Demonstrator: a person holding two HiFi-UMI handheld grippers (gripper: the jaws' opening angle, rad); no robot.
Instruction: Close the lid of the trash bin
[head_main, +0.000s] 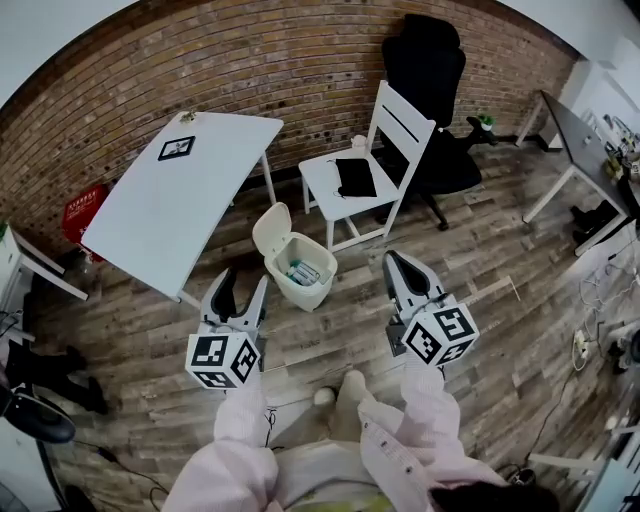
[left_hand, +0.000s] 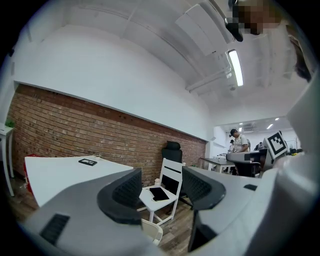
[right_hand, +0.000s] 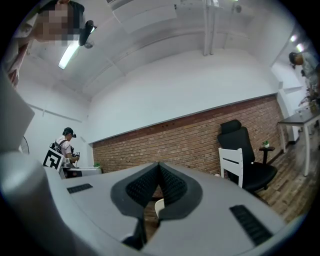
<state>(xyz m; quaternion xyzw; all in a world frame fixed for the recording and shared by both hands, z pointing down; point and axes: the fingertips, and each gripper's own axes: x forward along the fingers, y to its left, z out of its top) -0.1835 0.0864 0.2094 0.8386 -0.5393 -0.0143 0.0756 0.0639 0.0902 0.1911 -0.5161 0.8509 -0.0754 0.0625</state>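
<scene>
A cream trash bin (head_main: 302, 272) stands on the wooden floor between the white table and the white chair. Its lid (head_main: 271, 229) is tipped up and back, and rubbish shows inside. My left gripper (head_main: 243, 280) is open, just left of the bin and nearer to me, with nothing between its fingers. In the left gripper view the left gripper (left_hand: 161, 175) frames the chair, and the lid's edge (left_hand: 152, 231) shows low down. My right gripper (head_main: 393, 260) is shut and empty, to the right of the bin. In the right gripper view the right gripper (right_hand: 159, 166) has its pads touching.
A white table (head_main: 185, 195) stands back left of the bin. Behind the bin is a white chair (head_main: 365, 170) with a black item (head_main: 355, 177) on its seat, and behind that a black office chair (head_main: 430, 90). A desk (head_main: 580, 140) and cables sit at the right.
</scene>
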